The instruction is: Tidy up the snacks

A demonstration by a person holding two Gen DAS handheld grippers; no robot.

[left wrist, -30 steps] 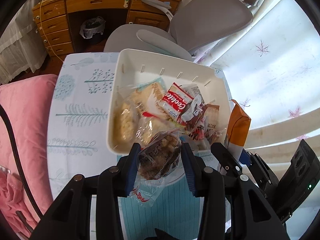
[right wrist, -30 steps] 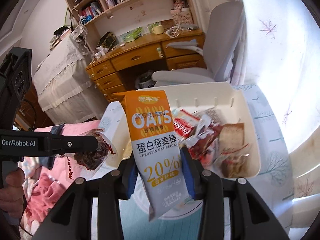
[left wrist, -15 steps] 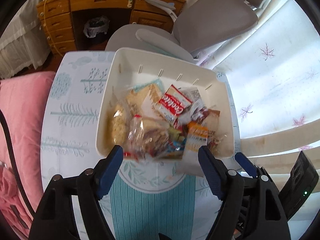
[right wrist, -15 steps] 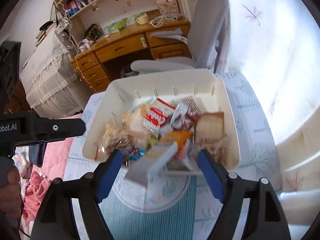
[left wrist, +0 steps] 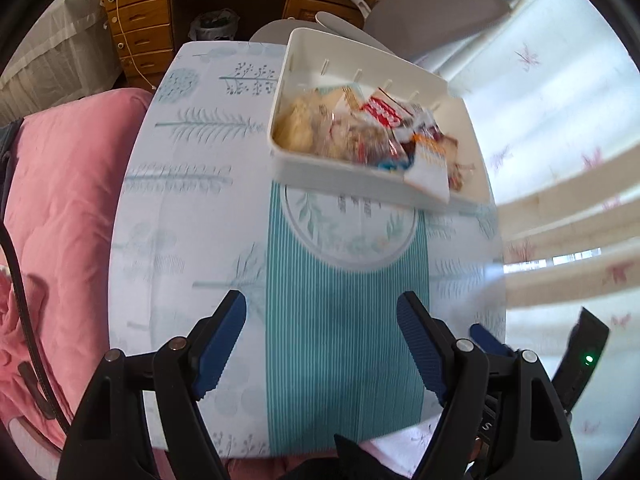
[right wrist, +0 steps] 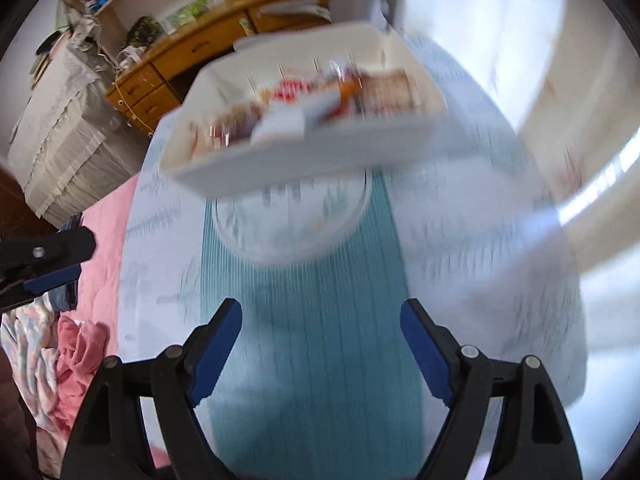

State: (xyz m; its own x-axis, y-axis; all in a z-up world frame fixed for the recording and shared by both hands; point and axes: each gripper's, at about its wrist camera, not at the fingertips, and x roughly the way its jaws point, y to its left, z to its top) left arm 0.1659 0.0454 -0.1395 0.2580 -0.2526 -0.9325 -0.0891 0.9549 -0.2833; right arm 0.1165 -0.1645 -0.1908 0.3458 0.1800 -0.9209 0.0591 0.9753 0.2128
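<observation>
— Left gripper [left wrist: 320,344] first: how does it stand?

— Wide apart, nothing between the jaws, hanging over the striped runner [left wrist: 344,320] at the near edge of the bench [left wrist: 192,208].

— And the right gripper [right wrist: 320,344]?

— Also wide and bare, over the same runner. That view is badly blurred, so fine detail is lost.

— Where are the snacks [left wrist: 360,136]?

— All I can see of them sit heaped in the white tray [left wrist: 352,182] on the far half of the bench. It lies ahead and somewhat right of the left gripper, ahead and a little left of the right one. So it sits roughly between the two, well apart from both.

— Its long axis?

— Crosswise to both grippers, near wall facing them. One white and orange packet [left wrist: 430,164] leans over that near wall on the right end; it looks nearer the right gripper.

— Anything in the way?

— Bench between grippers and tray carries nothing I can make out. A pink bed [left wrist: 68,208] runs along the left side, a grey chair [left wrist: 424,16] stands just behind the tray, and a wooden desk [left wrist: 152,12] further back.

— Anything left to pick?

— I see no loose snack on the bench; the task looks close to done.
</observation>
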